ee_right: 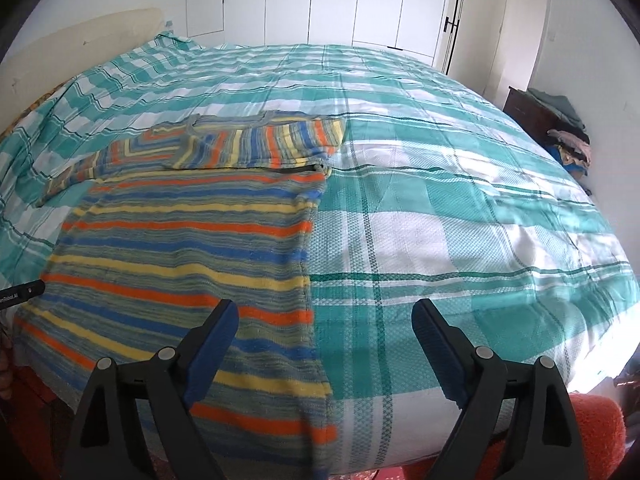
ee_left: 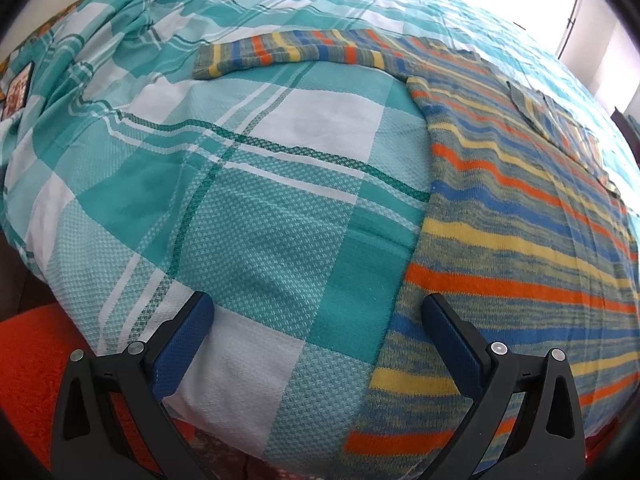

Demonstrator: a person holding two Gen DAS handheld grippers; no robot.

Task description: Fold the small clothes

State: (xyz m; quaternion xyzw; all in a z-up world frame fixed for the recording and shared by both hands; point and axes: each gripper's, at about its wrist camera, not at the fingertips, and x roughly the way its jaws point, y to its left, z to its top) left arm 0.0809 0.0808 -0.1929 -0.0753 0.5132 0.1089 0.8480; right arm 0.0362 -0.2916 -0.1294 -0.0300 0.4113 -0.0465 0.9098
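We hold both grippers spread wide, nothing gripped. Left gripper [ee_left: 318,316] straddles the striped sweater's [ee_left: 520,216] left hem edge; right gripper [ee_right: 325,322] straddles its right edge. Sweater lies flat on the plaid bedspread [ee_right: 440,216], long axis running away from us, both hands about equally near. Right sleeve [ee_right: 260,146] is folded across the chest, left sleeve [ee_left: 280,54] out sideways. No readable labels on it.

Bed w/ teal-and-white plaid woven cover [ee_right: 440,208]; flat on it, near front edge, a striped knit sweater in orange, blue, yellow & grey [ee_right: 180,248], one sleeve folded across chest.
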